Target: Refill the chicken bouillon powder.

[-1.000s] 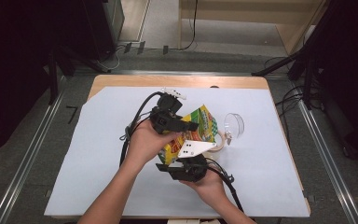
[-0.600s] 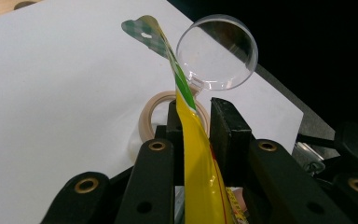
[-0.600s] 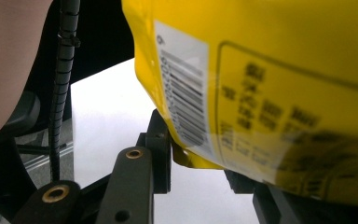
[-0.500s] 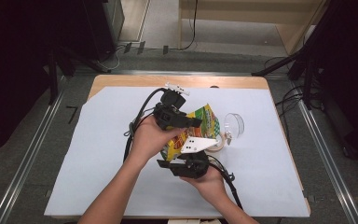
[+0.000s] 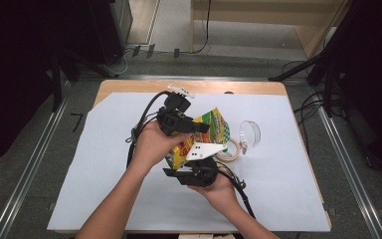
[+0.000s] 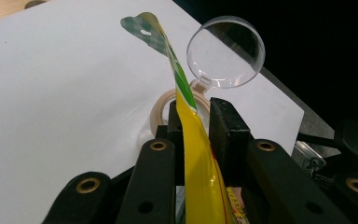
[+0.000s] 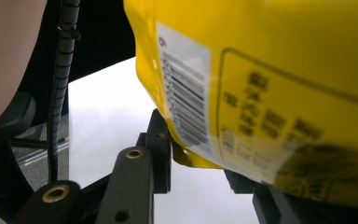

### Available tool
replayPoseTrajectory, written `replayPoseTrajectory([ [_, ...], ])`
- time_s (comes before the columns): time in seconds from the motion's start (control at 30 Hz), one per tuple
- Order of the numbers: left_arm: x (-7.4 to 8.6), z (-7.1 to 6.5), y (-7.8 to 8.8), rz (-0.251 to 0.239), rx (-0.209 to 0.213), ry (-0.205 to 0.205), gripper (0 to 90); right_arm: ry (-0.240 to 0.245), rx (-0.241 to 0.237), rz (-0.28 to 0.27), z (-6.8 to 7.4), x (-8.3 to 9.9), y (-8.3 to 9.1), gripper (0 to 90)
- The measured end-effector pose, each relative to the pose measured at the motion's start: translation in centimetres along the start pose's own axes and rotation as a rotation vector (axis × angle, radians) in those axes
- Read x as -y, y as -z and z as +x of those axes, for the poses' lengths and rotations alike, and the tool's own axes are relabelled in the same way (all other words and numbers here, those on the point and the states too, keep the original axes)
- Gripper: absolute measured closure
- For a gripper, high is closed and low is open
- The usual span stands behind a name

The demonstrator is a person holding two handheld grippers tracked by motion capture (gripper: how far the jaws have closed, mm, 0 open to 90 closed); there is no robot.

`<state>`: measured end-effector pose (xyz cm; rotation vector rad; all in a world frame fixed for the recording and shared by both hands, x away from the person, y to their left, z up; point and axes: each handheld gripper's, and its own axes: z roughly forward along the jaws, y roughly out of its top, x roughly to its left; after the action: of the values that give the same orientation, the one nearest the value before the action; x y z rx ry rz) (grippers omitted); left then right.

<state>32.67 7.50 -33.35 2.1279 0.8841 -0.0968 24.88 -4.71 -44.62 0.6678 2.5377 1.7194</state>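
At about nine o'clock of the snack bag (image 5: pixel 210 130), the left gripper (image 5: pixel 199 128) has its jaws pinched on the bag's thin upper edge. The bag hangs mid-table above the white sheet (image 5: pixel 94 164). At its six o'clock the right gripper (image 5: pixel 191 172) clamps the lower corner. At three o'clock lie a tape roll (image 5: pixel 230 150) and a clear lens (image 5: pixel 249 132).

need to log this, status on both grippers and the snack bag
Left gripper shut on yellow snack bag top edge. Right gripper shut on its bottom corner. Bag held off table. Tape roll, clear lid beside it, not obstructing.
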Motion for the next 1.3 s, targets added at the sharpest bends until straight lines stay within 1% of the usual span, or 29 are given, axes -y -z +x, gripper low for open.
replayPoseTrajectory([
  [0.1, 0.06, 0.11, -0.09, 0.01, -0.002, -0.004, 79.5, 0.0, 0.0, -0.001, -0.02, 0.04, -0.09, 68.5],
  [0.23, 0.25, 0.33, -0.25, 0.013, 0.001, 0.012, 80.3, -0.001, -0.005, 0.005, 0.06, 0.31, -0.11, 68.2],
  [0.33, 0.23, 0.3, -0.32, 0.009, 0.003, 0.015, 79.9, 0.006, -0.008, 0.01, 0.18, 0.34, 0.09, 68.0],
  [0.43, 0.05, 0.08, -0.44, 0.005, 0.003, 0.005, 79.6, 0.007, -0.001, 0.003, 0.1, 0.32, 0.26, 68.3],
  [0.57, -0.19, -0.05, -0.62, 0.004, 0.004, -0.001, 78.5, -0.012, 0.006, -0.001, -0.05, 0.27, 0.37, 68.4],
  [0.7, -0.33, 0.03, -0.69, 0.004, 0.015, -0.001, 77.2, -0.038, 0.006, -0.004, -0.1, 0.22, 0.43, 68.6],
  [0.93, -0.29, -0.11, -0.5, 0.001, 0.017, 0.003, 76.6, -0.054, 0.003, -0.01, 0.09, 0.13, 0.54, 68.6],
  [0.97, -0.27, -0.1, -0.38, 0.005, 0.017, 0.002, 76.6, -0.053, 0.003, -0.011, 0.16, 0.11, 0.55, 68.6],
  [1.07, -0.21, -0.08, -0.19, -0.005, 0.026, 0.009, 76.5, -0.045, -0.001, -0.014, 0.36, 0.05, 0.6, 68.5],
  [1.13, -0.2, -0.13, -0.24, -0.006, 0.023, 0.01, 76.5, -0.045, -0.002, -0.014, 0.36, 0.04, 0.61, 68.5],
  [1.2, -0.19, -0.16, -0.55, 0.012, 0.013, 0.006, 76.5, -0.056, -0.009, -0.009, 0.25, 0.18, 0.56, 68.5],
  [1.3, -0.19, 0.12, -0.74, 0.01, 0.023, 0.014, 76.8, -0.057, -0.01, -0.007, 0.13, 0.36, 0.54, 68.4],
])
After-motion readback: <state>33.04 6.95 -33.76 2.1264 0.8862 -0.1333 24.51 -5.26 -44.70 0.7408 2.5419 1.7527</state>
